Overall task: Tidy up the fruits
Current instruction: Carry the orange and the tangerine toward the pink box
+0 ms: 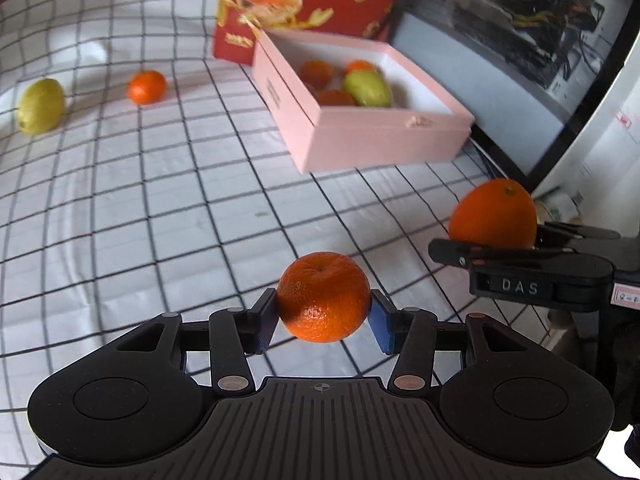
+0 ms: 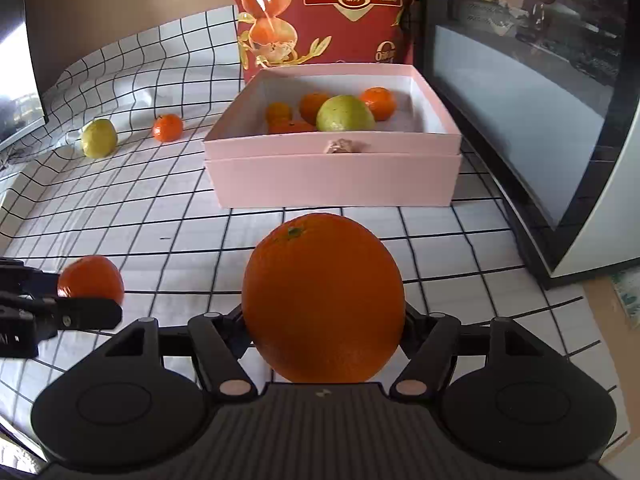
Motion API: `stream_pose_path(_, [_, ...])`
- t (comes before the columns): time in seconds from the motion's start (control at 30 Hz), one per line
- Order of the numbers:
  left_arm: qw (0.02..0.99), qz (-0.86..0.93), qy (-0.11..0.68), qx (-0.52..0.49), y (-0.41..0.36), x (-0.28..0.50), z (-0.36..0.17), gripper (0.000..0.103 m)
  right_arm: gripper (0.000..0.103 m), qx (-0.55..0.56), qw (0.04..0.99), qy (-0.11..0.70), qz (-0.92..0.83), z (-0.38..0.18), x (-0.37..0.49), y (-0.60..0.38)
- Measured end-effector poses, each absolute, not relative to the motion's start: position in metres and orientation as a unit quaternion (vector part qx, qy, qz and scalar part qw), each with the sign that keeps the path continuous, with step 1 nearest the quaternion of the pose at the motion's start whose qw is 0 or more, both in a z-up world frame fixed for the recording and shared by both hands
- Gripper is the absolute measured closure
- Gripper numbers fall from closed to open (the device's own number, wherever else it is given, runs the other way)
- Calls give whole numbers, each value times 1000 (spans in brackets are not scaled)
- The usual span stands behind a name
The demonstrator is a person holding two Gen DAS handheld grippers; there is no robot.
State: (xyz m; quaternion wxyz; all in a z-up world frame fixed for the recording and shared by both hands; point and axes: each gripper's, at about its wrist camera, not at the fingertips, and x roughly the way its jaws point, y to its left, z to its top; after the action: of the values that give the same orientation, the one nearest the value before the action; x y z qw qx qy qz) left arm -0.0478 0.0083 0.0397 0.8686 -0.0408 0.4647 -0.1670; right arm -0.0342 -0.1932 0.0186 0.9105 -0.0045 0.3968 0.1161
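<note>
The left gripper (image 1: 324,316) squeezes a mandarin (image 1: 323,296), low in the middle. The right gripper (image 2: 324,328) squeezes a big orange (image 2: 323,304). The pink box (image 2: 332,176) sits above, with fruit inside.

Open checked cloth (image 2: 192,216) between me and pink box (image 2: 332,178): clear lane straight ahead. Box top open, free room at its right inner side; fruit crowds left and centre. Red bag (image 2: 320,12) blocks behind box, dark screen (image 2: 520,92) walls right. Lemon (image 1: 40,106) and small mandarin (image 1: 147,87) sit far left, well apart.
</note>
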Motion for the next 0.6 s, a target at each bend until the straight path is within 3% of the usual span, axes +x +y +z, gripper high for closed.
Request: stream_pose_path(0.6, [865, -160, 474, -31, -2, -40, 30, 50, 32, -65, 914, 386, 106, 8, -32, -190])
